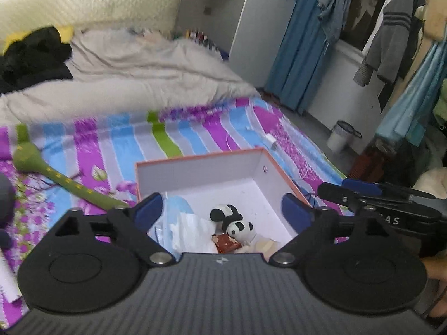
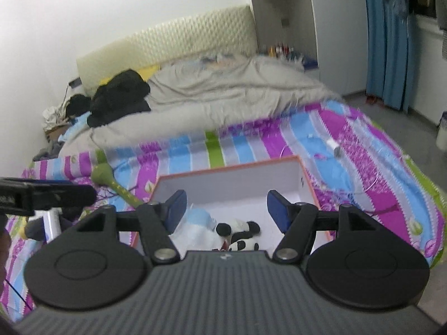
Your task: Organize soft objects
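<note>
An open box [image 1: 201,170] with orange rim and white inside stands on the striped bedsheet; it also shows in the right wrist view [image 2: 232,178]. In it lie a black-and-white panda plush [image 1: 236,223] [image 2: 240,233], a light blue soft item [image 1: 178,209] [image 2: 199,217] and white crumpled material [image 1: 192,231]. A green stuffed toy with yellow stars [image 1: 56,176] [image 2: 114,184] lies on the sheet left of the box. My left gripper [image 1: 223,209] is open and empty above the box's near side. My right gripper [image 2: 226,209] is open and empty, also above the box.
A grey duvet [image 1: 134,75] and black clothing [image 1: 33,55] lie at the head of the bed. A white charger with cable [image 1: 269,139] lies on the sheet beyond the box. Clothes hang at the right [image 1: 391,36]. A small bin [image 1: 342,136] stands on the floor.
</note>
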A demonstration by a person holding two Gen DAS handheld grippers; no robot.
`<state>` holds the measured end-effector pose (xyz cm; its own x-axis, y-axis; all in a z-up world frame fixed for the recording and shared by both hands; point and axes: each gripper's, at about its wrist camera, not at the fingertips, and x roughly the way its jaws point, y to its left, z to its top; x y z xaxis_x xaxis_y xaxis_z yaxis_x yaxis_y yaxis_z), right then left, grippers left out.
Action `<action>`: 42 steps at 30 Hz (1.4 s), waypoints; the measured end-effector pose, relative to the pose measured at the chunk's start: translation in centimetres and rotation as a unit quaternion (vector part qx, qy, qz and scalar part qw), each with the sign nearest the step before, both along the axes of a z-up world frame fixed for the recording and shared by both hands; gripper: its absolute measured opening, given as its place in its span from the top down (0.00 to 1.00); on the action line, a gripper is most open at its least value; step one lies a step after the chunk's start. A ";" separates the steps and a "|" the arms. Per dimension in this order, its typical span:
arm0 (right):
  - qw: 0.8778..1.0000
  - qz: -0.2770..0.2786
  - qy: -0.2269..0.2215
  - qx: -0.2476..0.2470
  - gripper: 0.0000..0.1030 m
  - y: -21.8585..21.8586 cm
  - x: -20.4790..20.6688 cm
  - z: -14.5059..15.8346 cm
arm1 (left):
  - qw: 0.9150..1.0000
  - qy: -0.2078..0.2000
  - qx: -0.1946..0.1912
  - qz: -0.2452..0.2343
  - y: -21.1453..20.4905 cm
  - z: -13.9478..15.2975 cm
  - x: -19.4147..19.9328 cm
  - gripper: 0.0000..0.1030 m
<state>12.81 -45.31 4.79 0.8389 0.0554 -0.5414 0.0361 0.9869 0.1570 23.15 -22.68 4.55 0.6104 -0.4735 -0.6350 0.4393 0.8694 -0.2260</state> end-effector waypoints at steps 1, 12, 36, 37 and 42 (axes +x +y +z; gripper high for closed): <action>1.000 -0.001 -0.006 -0.002 0.36 0.1 -0.6 0.3 | 1.000 -0.005 -0.003 0.002 0.4 0.5 -0.7 0.05; 0.998 -0.001 -0.059 -0.010 0.30 2.8 -7.3 2.2 | 0.997 -0.057 -0.037 0.026 4.8 3.8 -8.5 0.02; 0.999 -0.016 -0.025 -0.018 0.00 6.9 -12.7 -3.7 | 0.996 -0.026 -0.020 0.079 9.0 -1.9 -16.0 0.00; 0.999 -0.016 -0.025 -0.019 0.00 7.0 -12.8 -3.7 | 0.996 -0.025 -0.018 0.081 9.1 -1.9 -15.8 0.00; 0.999 -0.018 -0.025 -0.024 0.00 7.1 -12.9 -3.6 | 0.996 -0.022 -0.016 0.084 9.2 -2.3 -15.7 0.00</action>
